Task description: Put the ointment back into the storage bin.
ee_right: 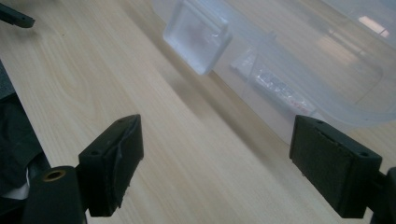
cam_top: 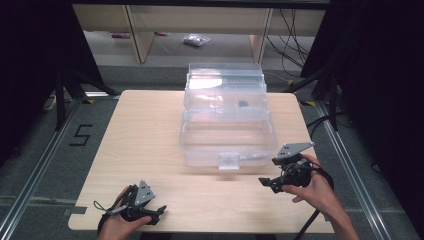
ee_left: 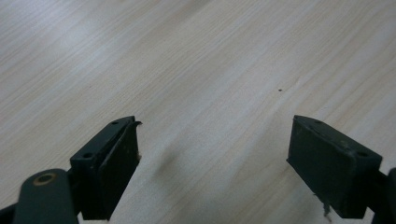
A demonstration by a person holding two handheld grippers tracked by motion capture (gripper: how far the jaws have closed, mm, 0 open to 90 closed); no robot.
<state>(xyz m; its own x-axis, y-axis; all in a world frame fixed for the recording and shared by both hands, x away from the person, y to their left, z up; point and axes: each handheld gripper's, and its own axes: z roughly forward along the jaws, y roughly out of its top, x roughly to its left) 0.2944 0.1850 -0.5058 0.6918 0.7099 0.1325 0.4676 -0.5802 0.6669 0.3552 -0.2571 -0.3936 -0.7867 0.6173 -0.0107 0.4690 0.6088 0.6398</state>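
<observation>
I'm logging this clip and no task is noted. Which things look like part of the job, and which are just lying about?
Likely in play:
- clear plastic box, lid up, on the table
- its front latch
- left claw and right claw, both open and empty

Just lying about:
- plastic bag on the floor beyond
- cables at the back

Pale matt wood-grain table [cam_top: 150,130], clear glossy plastic box [cam_top: 227,125], seemingly matt black fingers [ee_left: 334,163]

A lab: black curtains [cam_top: 30,60], loose cables [cam_top: 292,42], numbered floor mark [cam_top: 80,135].
</observation>
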